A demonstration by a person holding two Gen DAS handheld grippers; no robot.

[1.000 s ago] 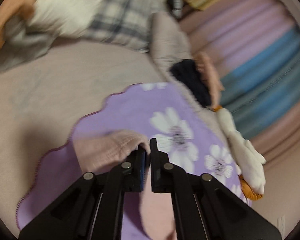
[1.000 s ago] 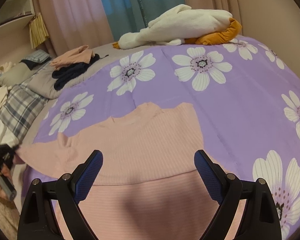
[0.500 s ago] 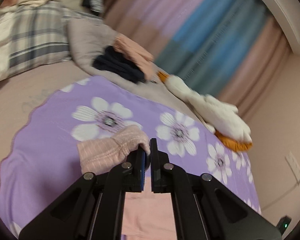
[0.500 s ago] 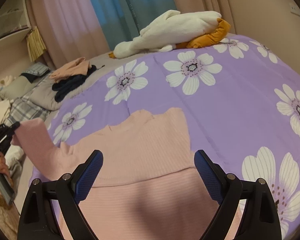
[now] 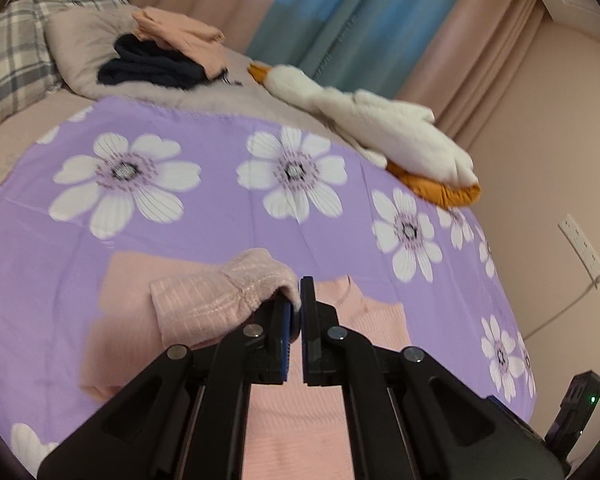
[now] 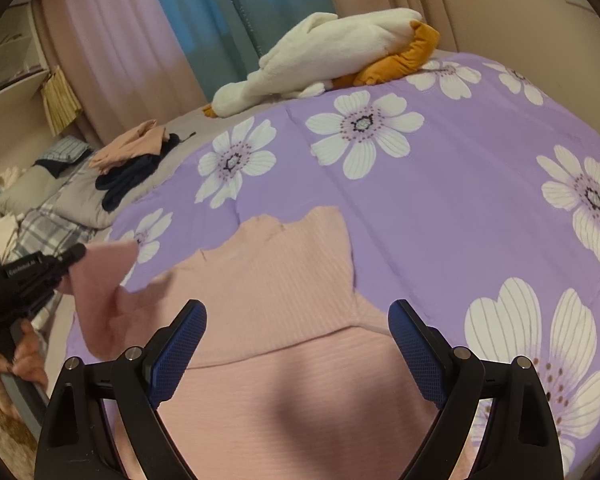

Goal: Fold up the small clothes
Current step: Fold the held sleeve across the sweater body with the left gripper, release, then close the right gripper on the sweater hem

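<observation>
A pink ribbed sweater [image 6: 284, 280] lies flat on the purple flowered blanket [image 6: 440, 200]; it also shows in the left wrist view [image 5: 296, 412]. My left gripper [image 5: 296, 312] is shut on the sweater's sleeve cuff [image 5: 220, 300] and holds it lifted above the sweater's body. In the right wrist view the left gripper [image 6: 74, 258] shows at the left edge with the sleeve [image 6: 100, 284] hanging from it. My right gripper [image 6: 296, 344] is open and empty, low over the sweater's lower part.
A white and orange plush goose [image 6: 328, 48] lies at the blanket's far edge. A pile of dark and peach clothes [image 6: 136, 160] sits on a grey pillow, with plaid bedding [image 6: 48, 232] to the left. Curtains and a wall stand behind the bed.
My left gripper has carried the sleeve cuff up and to the right, from off the sweater's left side to over its body. The right gripper stayed open in place.
</observation>
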